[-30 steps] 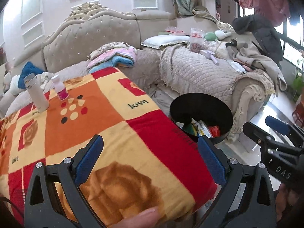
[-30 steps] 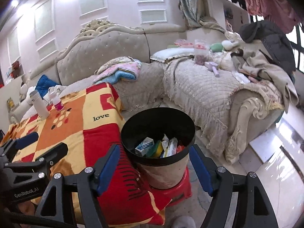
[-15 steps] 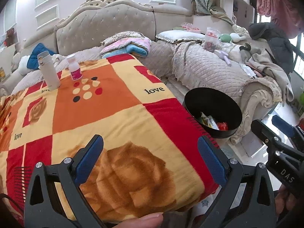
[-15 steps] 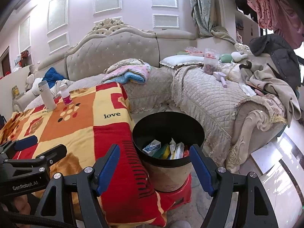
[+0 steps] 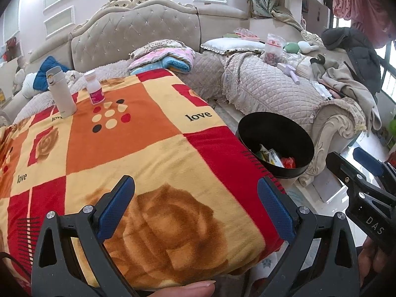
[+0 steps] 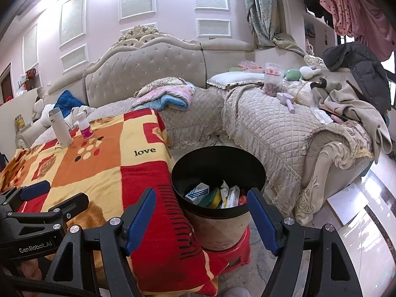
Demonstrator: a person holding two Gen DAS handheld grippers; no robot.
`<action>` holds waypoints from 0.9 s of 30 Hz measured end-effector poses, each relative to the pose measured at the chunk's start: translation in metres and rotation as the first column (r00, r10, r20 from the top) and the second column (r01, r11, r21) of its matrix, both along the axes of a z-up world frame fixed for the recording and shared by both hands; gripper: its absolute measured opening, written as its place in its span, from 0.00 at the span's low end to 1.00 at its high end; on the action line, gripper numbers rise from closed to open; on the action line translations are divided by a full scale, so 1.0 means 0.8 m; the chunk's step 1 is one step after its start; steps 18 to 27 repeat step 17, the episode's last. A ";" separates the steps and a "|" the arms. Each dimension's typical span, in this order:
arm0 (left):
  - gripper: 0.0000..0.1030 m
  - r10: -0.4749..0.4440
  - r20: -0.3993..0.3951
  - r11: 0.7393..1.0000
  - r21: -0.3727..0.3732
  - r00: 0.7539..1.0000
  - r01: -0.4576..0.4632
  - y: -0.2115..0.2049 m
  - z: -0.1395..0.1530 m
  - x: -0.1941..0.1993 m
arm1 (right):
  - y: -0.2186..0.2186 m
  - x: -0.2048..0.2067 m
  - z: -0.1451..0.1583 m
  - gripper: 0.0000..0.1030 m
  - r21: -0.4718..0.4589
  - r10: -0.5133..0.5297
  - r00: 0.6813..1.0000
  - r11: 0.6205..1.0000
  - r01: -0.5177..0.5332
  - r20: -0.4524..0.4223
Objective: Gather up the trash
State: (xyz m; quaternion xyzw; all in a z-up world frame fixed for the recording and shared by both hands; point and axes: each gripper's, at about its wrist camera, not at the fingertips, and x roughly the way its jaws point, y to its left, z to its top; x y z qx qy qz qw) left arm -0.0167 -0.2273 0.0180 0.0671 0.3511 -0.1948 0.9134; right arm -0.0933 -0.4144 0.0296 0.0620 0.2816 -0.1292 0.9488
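A black trash bin [image 6: 217, 170] stands on a red stool [image 6: 230, 252] beside the blanket-covered table [image 6: 104, 173]; it holds several boxes and wrappers [image 6: 217, 194]. The bin also shows in the left wrist view [image 5: 274, 143]. My left gripper [image 5: 195, 205] is open and empty above the table's near edge. My right gripper [image 6: 201, 215] is open and empty, just in front of the bin. A grey flask [image 5: 60, 91] and a small white bottle with a pink label [image 5: 94, 90] stand upright at the table's far end.
A quilted beige corner sofa [image 6: 267, 128] wraps behind the table and bin, with folded blankets [image 6: 165, 95], a pillow, toys and clothes [image 6: 351, 99] on it. Its carved armrest [image 6: 329, 163] stands right of the bin. Glossy tiled floor [image 6: 358, 217] lies at right.
Both grippers have pulled back and risen, so the table and bin look farther away. Both stay open and empty. Nothing on the table moved.
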 end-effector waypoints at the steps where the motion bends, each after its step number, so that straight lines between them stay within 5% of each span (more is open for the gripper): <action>1: 0.96 0.000 -0.001 1.000 -0.001 1.000 0.000 0.000 0.000 0.000 | 0.000 0.000 0.000 0.71 0.001 0.001 1.000 1.000 -0.001 0.000; 27: 0.96 0.000 0.011 1.000 -0.012 1.000 0.000 0.001 0.003 -0.003 | 0.002 0.002 -0.001 0.71 -0.002 0.002 1.000 1.000 -0.002 0.001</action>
